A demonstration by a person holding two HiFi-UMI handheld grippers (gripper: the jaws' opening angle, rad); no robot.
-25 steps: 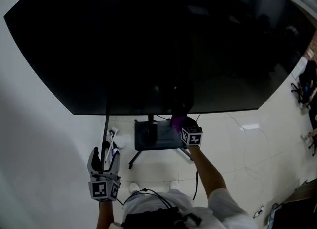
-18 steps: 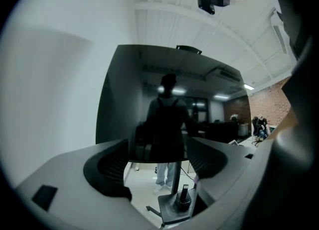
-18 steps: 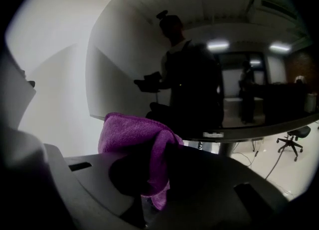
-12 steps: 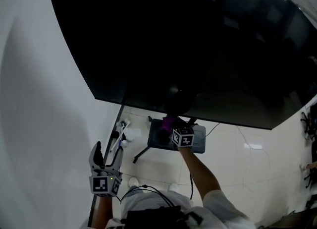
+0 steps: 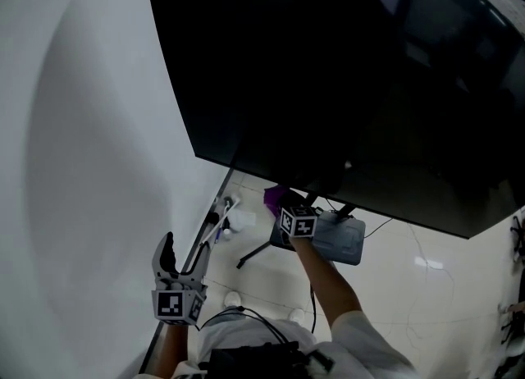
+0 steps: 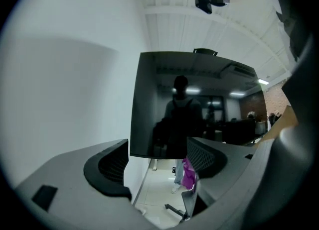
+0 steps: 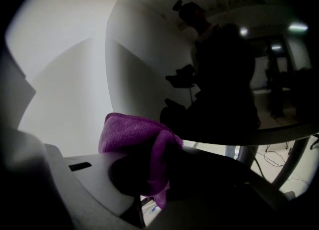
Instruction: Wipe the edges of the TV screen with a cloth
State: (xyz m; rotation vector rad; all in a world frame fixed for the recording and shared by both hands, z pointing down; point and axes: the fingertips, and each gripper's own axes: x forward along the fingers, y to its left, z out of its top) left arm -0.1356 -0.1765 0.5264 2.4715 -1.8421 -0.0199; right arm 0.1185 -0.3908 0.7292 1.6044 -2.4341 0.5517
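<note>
As the right tool (image 5: 285, 207) — clamped on the cloth (image 5: 273, 198) — slides left along the bottom edge of the TV (image 5: 344, 66) (corner nearing), the left tool (image 5: 182, 256) hangs spread, empty.

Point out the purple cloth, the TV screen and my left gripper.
purple cloth (image 7: 134, 132), right gripper view, on its upper fold.
TV screen (image 5: 344, 82), head view, on the dark glass.
left gripper (image 5: 180, 258), head view, midway between its fingertips.
</note>
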